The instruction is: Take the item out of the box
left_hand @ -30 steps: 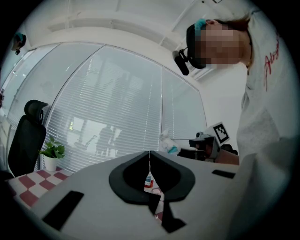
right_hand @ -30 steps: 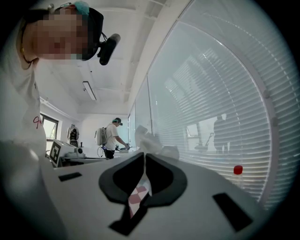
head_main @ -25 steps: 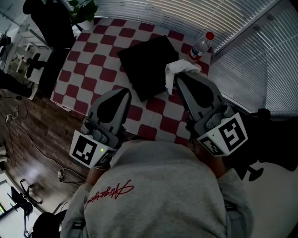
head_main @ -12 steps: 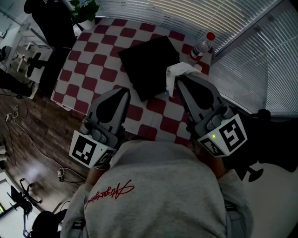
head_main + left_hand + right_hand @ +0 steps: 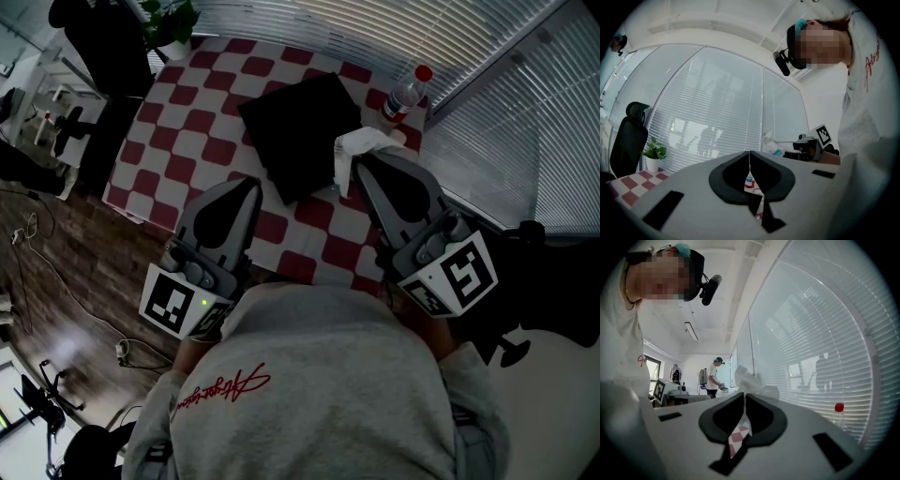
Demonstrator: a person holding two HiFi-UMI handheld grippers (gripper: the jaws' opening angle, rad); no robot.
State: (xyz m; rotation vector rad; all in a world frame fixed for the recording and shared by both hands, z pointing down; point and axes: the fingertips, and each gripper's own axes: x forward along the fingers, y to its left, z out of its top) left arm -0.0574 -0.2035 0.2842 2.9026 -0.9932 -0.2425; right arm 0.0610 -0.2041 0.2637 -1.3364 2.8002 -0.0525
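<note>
The person wears a light grey sweatshirt [image 5: 319, 375] with red cursive script [image 5: 220, 389] across the chest, and a black headset [image 5: 788, 44] with a small black camera on its side. The left gripper [image 5: 251, 183] and right gripper [image 5: 358, 157] are pale grey shells, each with 2 jaws lined in black. The left marker cube [image 5: 176, 305] and right marker cube [image 5: 457, 274] bear black-and-white squares; the left one has a green light [image 5: 204, 304]

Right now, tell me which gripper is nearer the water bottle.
Right. The right gripper, shut on the white tissue, has its tip close to the water bottle; the left gripper sits farther off, beside the black box's near corner.
</note>
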